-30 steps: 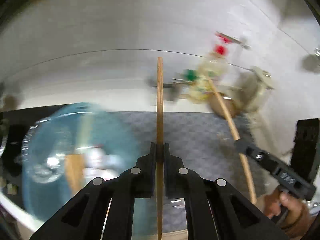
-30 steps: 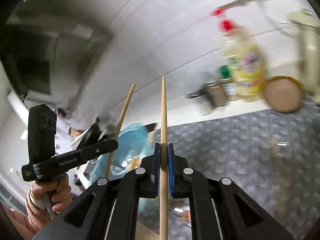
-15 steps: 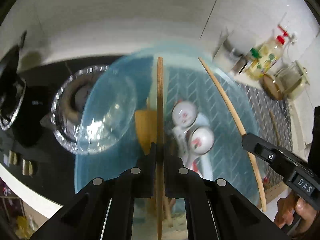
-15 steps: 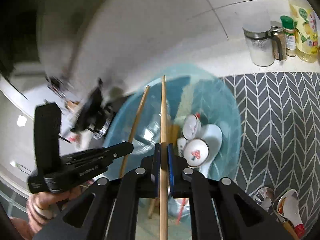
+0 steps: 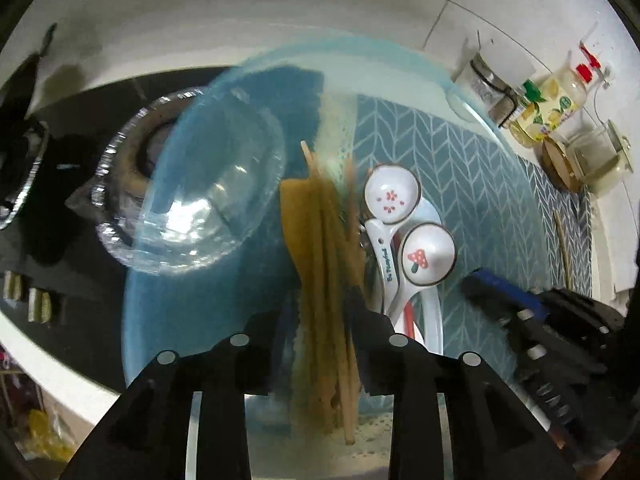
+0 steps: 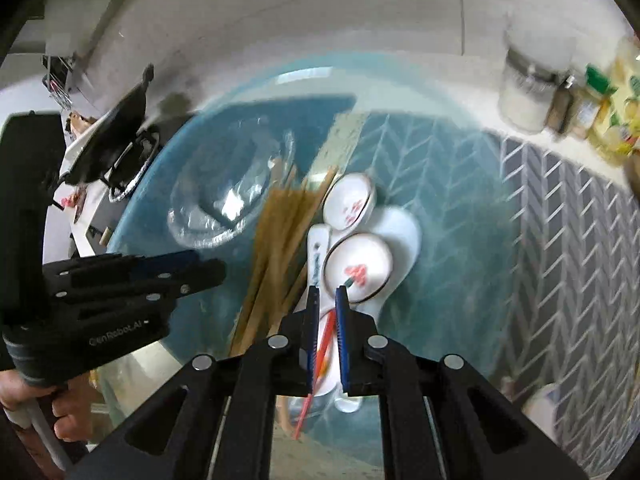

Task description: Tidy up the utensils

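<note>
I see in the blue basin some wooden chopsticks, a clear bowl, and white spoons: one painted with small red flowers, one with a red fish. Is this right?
Not quite: the second spoon bears a red mushroom, not a fish, as the left wrist view shows. The wooden chopsticks, clear bowl and flowered spoon do lie in the blue basin.

Readable lettering on two things

The left gripper (image 6: 136, 280), seen to the left of the right gripper's fingers, carries "GenRobot.AI" in pale letters on its body; a white spoon (image 5: 386, 256) just ahead of the left gripper's fingers has blue script along its handle, beginning "Be", the rest unclear.
</note>
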Motion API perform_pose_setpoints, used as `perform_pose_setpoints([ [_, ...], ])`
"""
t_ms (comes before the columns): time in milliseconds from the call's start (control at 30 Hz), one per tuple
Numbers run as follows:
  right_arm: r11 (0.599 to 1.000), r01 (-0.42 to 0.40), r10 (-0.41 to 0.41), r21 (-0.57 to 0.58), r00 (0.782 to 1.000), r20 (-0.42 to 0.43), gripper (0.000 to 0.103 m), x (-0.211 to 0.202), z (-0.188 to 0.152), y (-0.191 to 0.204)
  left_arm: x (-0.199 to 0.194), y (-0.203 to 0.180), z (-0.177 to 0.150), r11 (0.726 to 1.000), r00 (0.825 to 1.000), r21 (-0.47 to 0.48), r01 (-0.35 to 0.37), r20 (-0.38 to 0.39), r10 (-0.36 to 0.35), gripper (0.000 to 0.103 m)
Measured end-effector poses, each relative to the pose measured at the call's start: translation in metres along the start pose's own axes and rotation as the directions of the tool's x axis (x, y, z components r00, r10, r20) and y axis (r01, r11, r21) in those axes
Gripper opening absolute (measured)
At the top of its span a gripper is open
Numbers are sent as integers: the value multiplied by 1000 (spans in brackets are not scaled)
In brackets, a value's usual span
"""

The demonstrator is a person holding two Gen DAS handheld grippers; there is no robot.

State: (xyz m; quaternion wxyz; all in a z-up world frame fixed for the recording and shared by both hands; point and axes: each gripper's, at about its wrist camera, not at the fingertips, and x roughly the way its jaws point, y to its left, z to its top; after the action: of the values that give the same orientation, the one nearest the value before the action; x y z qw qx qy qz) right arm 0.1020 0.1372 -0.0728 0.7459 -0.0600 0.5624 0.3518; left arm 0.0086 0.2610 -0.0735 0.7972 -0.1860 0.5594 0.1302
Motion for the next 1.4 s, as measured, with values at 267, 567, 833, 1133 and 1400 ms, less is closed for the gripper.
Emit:
perform_pose_setpoints([
  [267,996,83,-63,-23,887,458,30,-166,5,-93,-109,-115,4,955,932,244,167,276,-234,62],
  [567,950,212,-260,231,943,205,30,-127,-92,-285,-4,-233,-37,929,950,226,294,42,-310,63],
  [833,975,143,-163,173,980,111,30,-90,-125,-314,63,-220,-78,991,990,12,130,-50,-129,58],
  [1133,988,119,-132,103,984,123,30,-82,-117,-333,97,-232,-85,995,996,34,90,-13,-90,39],
  [1400,983,182,-181,6,973,141,30,-70,-105,-328,104,-249,-85,995,997,76,62,34,-65,14],
])
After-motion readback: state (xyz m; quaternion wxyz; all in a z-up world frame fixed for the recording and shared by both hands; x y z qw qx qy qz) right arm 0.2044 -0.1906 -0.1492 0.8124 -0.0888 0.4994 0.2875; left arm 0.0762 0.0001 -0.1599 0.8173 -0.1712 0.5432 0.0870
